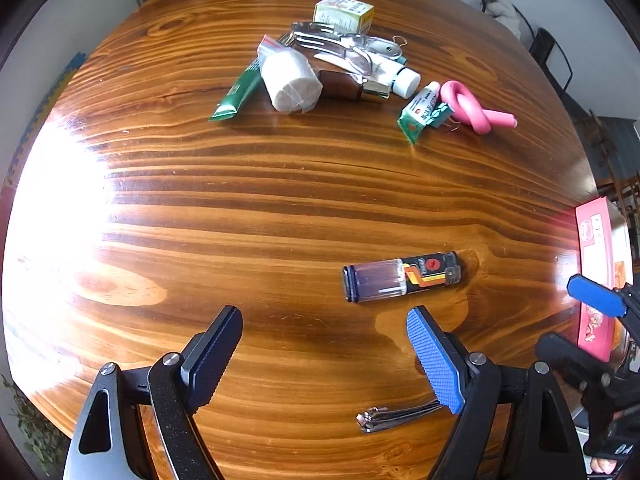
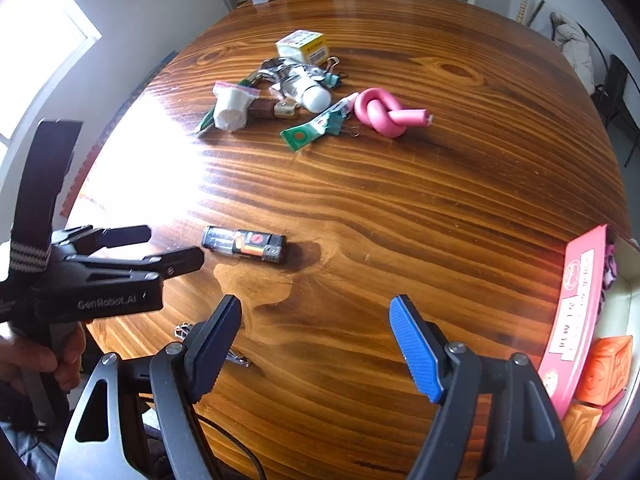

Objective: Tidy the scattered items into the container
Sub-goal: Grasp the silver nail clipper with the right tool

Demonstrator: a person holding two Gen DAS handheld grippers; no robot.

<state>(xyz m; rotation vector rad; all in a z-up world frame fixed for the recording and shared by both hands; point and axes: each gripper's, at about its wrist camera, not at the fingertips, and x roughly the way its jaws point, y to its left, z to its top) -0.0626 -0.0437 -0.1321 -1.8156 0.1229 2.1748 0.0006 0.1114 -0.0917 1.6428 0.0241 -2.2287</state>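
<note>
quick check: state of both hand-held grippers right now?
Left hand-held gripper: open, holding nothing, above the table.
Right hand-held gripper: open, holding nothing.

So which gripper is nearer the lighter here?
Left. The left gripper hangs open just short of the lighter, which lies a little ahead of its blue finger. The right gripper is open too, further back and off to the lighter's right.

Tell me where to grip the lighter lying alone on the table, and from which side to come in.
Grip the lighter across its narrow width near mid-body, where the clear tank meets the printed part. It lies flat with open wood on both long sides, so coming from above with the left gripper, fingers straddling those sides, looks best. The jaws are already wide enough.
</note>
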